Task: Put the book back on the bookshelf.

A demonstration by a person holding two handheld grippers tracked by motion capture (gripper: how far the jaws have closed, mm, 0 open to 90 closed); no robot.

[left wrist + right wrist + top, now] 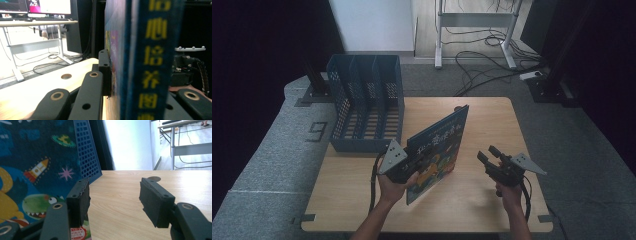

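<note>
Left gripper (418, 161) clamps upright picture book (439, 150) at spine; blue file rack (364, 102) lies up-left, nearer this hand. Right gripper (490, 156) open, empty, beside book.

**A dim room around a lit table**

The wooden table (492, 115) stood on grey carpet (272, 145) marked with a "9" (317, 132). Black curtains (262, 40) closed off both sides. Beyond lay a white wall (372, 22) and a pale floor, where black cables (482, 60) trailed around a white desk frame (474, 20). Monitors (37, 6) glowed on that desk.
</note>
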